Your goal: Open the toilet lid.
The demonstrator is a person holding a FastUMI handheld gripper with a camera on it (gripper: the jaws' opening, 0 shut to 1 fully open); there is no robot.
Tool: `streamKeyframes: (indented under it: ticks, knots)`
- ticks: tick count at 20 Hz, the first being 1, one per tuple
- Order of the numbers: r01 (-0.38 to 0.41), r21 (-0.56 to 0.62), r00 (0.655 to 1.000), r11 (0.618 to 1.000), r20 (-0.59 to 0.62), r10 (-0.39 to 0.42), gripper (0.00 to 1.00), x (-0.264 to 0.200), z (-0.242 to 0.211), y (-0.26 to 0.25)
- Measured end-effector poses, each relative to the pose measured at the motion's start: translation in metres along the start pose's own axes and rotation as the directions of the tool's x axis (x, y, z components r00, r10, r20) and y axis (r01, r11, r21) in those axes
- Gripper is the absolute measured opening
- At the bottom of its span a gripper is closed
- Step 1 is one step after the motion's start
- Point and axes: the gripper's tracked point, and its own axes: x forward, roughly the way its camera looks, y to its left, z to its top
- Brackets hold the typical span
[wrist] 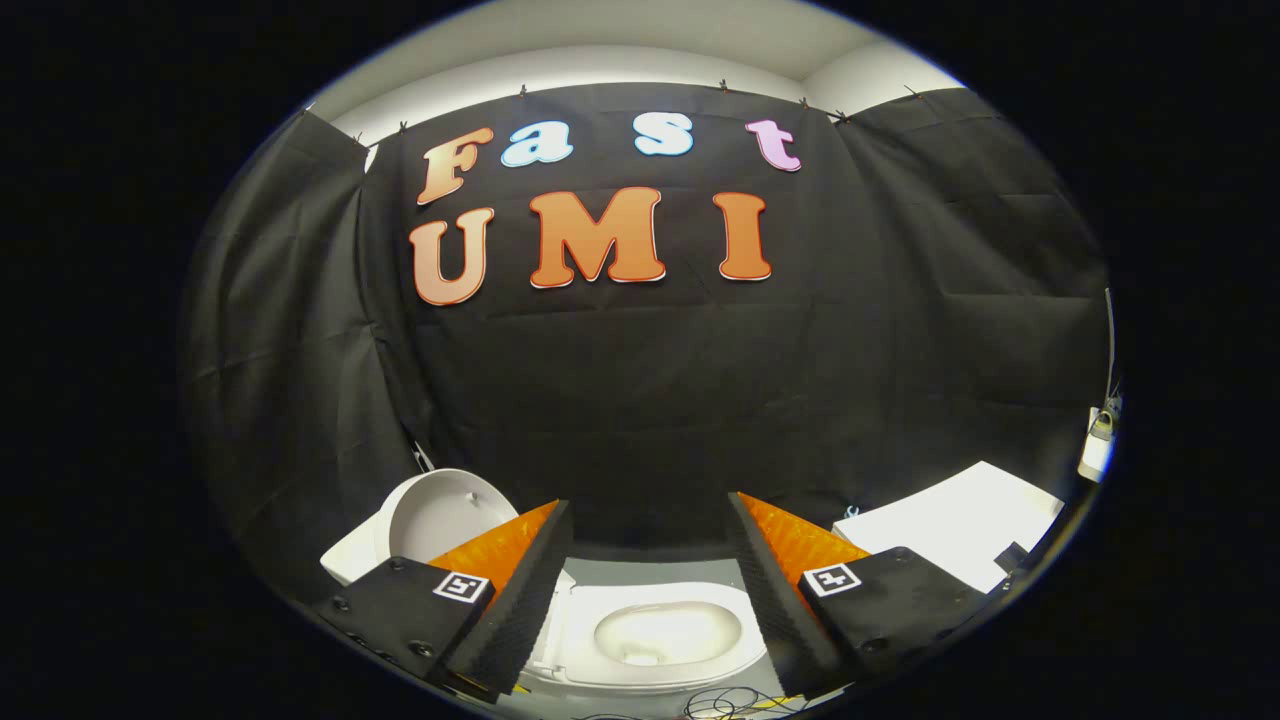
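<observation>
The tool [648, 515] stands wide open, its two fingers spread well apart with nothing held and nothing touched. Each finger is a wedge with a ribbed, foam-like inner face, and each carries a small square black-and-white marker tag on its upper block.

Down between the fingers sits a white toilet [655, 635], glossy and smooth, its oval bowl and seat ring uncovered. The toilet lid [440, 515] is already raised: a rounded white shell standing upright beyond the left finger, partly hidden by that finger, against the black cloth wall [650, 400], which hangs in soft creases.

Beyond the right finger is a flat white slab-like surface [960, 530]; what it is cannot be told. Thin dark cables [725, 705] lie looped on the grey floor [650, 570] just before the toilet.
</observation>
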Motion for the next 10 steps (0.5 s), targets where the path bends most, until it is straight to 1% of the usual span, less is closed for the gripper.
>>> streamKeyframes:
  ticks: [10]
  knots:
    - [0.029, 0.005, 0.999, 1.0, 0.032, -0.029, 0.98, -0.007, 0.012, -0.026]
